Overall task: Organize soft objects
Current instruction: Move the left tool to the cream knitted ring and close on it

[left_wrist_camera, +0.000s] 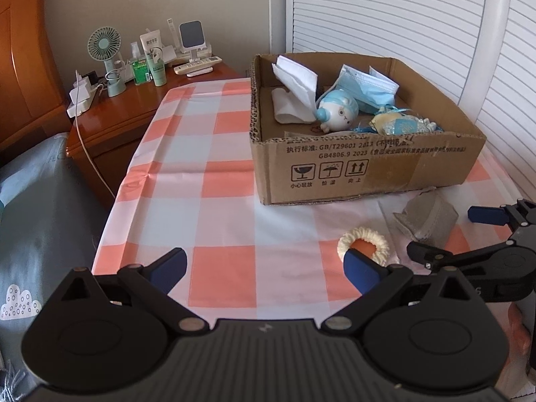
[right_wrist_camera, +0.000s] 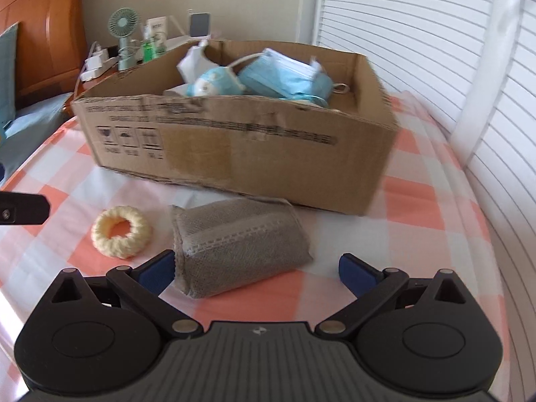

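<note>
A cardboard box (left_wrist_camera: 368, 167) (right_wrist_camera: 234, 147) stands on the checked cloth and holds a blue plush toy (left_wrist_camera: 336, 110), blue face masks (left_wrist_camera: 365, 87) (right_wrist_camera: 284, 73), white tissue (left_wrist_camera: 294, 93) and a pale packet (left_wrist_camera: 402, 125). In front of it lie a grey mesh pouch (right_wrist_camera: 234, 248) (left_wrist_camera: 425, 216) and a cream knitted ring (right_wrist_camera: 121, 231) (left_wrist_camera: 363, 244). My left gripper (left_wrist_camera: 266, 268) is open and empty, its right finger beside the ring. My right gripper (right_wrist_camera: 258, 271) is open, its jaws on either side of the pouch's near end, with the left pad (right_wrist_camera: 157, 273) at the pouch's edge.
A wooden nightstand (left_wrist_camera: 134, 110) at the back left carries a small fan (left_wrist_camera: 105, 57), bottles, remotes and a power strip with a cable. A bed with grey-blue bedding (left_wrist_camera: 40, 217) lies left. White louvred doors (left_wrist_camera: 418, 16) and a white tube frame stand on the right.
</note>
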A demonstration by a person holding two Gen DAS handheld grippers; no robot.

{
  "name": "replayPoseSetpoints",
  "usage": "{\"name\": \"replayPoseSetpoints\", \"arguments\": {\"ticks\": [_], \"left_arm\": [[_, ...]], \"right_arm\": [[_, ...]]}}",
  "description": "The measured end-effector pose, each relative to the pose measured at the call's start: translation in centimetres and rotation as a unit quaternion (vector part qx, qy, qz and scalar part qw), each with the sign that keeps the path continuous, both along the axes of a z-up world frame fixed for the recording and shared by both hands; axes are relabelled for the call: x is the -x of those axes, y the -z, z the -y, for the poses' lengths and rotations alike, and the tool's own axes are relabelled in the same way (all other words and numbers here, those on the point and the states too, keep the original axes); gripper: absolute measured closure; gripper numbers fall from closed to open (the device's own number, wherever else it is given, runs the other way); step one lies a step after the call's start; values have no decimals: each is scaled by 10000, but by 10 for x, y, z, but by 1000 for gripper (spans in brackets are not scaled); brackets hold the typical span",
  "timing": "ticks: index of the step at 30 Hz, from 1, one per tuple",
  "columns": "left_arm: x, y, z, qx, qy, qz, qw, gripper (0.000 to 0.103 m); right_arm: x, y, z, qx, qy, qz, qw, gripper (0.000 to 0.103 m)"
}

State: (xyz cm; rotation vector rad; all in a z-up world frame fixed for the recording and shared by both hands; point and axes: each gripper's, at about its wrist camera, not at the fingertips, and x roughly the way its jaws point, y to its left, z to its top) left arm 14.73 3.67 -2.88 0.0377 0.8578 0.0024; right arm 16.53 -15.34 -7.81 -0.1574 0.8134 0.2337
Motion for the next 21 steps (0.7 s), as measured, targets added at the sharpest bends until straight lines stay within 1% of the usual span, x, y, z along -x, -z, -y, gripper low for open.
{"name": "replayPoseSetpoints", "arguments": {"ticks": [2,4,13,16,18,21], "left_arm": [[-1,2,4,16,93,-17,10000,3],[-2,3,9,13,177,-22,9998,3],[-9,19,35,110,759,-124,9970,4],[-14,27,40,183,777,-158,9967,11],[-18,32,41,261,744,-231,9966,20],[-22,37,45,325,746,-219,9964,24]], "right_arm": [[2,0,11,22,149,49,9999,0],[5,1,17,67,140,105,9998,0],[14,2,22,65,167,178,9997,0],[14,2,22,67,164,185,9997,0],[15,2,22,67,154,216,9996,0],[17,3,23,45,122,281,9995,0]]}}
